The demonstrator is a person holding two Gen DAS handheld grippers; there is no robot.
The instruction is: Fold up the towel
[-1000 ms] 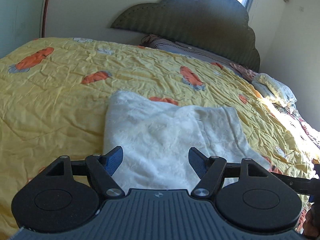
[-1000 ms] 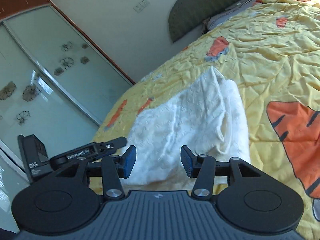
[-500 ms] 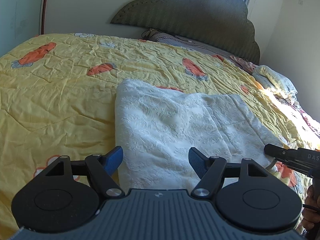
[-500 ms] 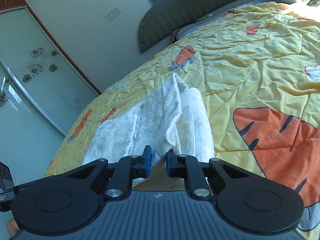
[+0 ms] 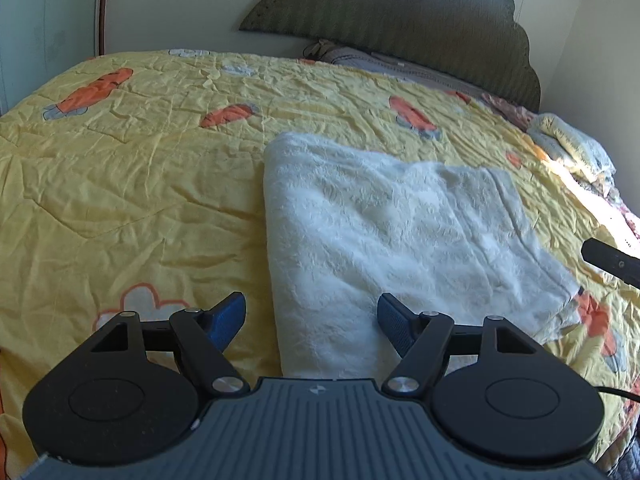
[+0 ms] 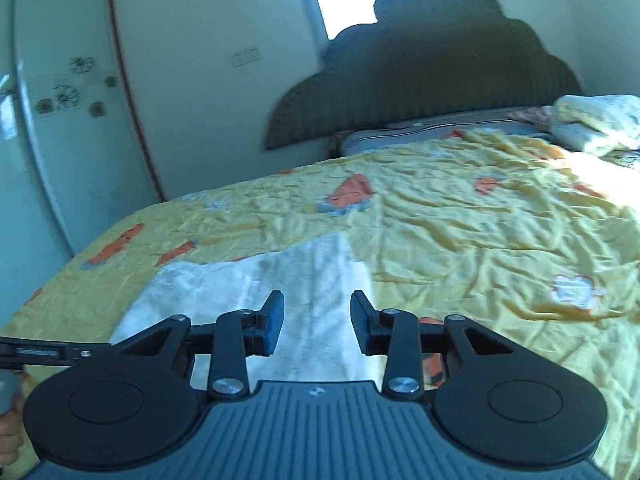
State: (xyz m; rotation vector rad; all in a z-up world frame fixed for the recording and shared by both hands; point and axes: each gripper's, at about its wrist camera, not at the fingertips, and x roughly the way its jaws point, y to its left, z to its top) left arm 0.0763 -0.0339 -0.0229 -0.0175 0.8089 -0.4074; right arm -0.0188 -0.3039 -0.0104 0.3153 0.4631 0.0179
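The white towel (image 5: 400, 240) is lying folded at centre frame on the yellow bedspread (image 5: 120, 200). Both the left gripper (image 5: 311, 322) and right gripper (image 6: 317, 322) are hovering spread and empty — any careless graze is likely risking a dragged, rumpled fold.

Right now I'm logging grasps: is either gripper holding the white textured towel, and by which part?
Nothing is held. The left gripper and right gripper are both open, with the white textured towel lying flat on the yellow quilt.
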